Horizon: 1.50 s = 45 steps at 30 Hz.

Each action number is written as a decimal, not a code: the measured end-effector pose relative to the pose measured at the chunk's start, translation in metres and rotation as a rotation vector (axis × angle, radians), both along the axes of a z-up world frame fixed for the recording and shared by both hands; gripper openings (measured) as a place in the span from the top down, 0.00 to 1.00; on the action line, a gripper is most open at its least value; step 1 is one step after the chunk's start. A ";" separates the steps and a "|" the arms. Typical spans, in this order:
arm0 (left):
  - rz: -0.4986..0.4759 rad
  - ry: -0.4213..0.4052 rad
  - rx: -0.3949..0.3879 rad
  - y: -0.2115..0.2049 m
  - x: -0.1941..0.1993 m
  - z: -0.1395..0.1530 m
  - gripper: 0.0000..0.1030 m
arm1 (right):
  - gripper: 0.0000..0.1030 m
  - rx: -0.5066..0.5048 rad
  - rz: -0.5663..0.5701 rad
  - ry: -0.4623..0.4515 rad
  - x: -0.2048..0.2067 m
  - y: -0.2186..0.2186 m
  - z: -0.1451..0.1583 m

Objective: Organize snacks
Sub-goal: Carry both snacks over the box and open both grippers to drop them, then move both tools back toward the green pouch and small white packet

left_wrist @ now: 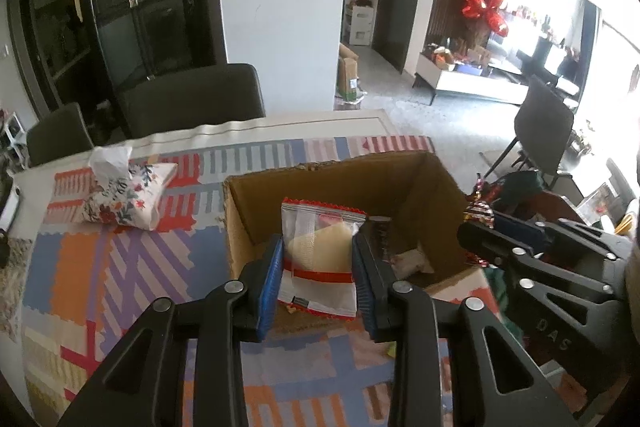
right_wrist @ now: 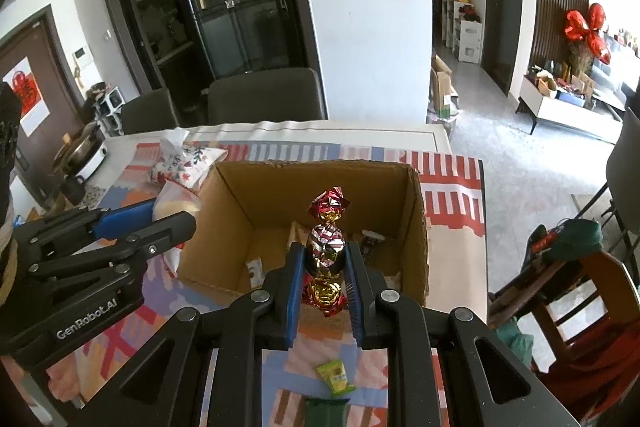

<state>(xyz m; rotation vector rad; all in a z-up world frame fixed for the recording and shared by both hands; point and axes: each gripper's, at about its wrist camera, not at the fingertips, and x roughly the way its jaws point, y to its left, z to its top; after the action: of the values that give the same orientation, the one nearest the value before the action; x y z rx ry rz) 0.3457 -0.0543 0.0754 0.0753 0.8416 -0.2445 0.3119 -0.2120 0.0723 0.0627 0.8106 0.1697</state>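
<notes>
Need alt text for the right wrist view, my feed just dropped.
The right gripper is shut on a foil-wrapped candy, red, silver and gold, held above an open cardboard box on a patterned tablecloth. The left gripper reaches in beside the box holding a pale snack packet.

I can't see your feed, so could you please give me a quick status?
Left gripper shut on wafer packet. Right gripper shut on foil candy. Both over cardboard box. Nothing blocking.
</notes>
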 end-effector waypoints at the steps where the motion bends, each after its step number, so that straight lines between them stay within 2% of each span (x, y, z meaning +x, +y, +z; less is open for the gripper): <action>1: 0.010 -0.007 0.019 -0.001 0.000 -0.001 0.62 | 0.79 0.001 -0.004 0.000 0.001 -0.001 -0.001; 2: 0.014 -0.016 0.032 -0.001 -0.001 -0.001 0.55 | 0.79 0.002 -0.017 -0.002 0.002 -0.003 -0.002; 3: 0.013 -0.025 0.035 0.000 -0.002 -0.001 0.49 | 0.72 0.000 -0.025 0.001 0.003 -0.003 -0.003; 5: 0.022 -0.035 0.047 0.001 -0.009 -0.001 0.47 | 0.58 -0.005 -0.039 -0.003 0.000 -0.005 -0.003; 8: 0.022 -0.034 0.049 0.003 -0.020 -0.002 0.47 | 0.58 -0.033 -0.041 -0.008 -0.009 -0.004 -0.005; 15: -0.010 -0.041 0.016 0.004 -0.060 -0.008 0.44 | 0.58 -0.029 -0.031 -0.024 -0.047 -0.005 -0.007; 24: -0.038 -0.006 -0.026 0.000 -0.112 -0.032 0.43 | 0.58 -0.010 -0.022 -0.021 -0.095 -0.007 -0.021; 31: -0.044 0.013 -0.039 -0.005 -0.143 -0.054 0.43 | 0.58 0.017 -0.024 0.031 -0.125 -0.011 -0.048; 45: -0.040 0.087 0.030 -0.015 -0.173 -0.115 0.43 | 0.59 0.047 -0.033 0.158 -0.159 -0.013 -0.118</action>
<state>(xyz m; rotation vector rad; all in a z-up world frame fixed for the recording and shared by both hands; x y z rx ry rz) 0.1727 -0.0692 -0.0393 0.1100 0.9308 -0.2739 0.1526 -0.2248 -0.0452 0.1354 0.9625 0.1542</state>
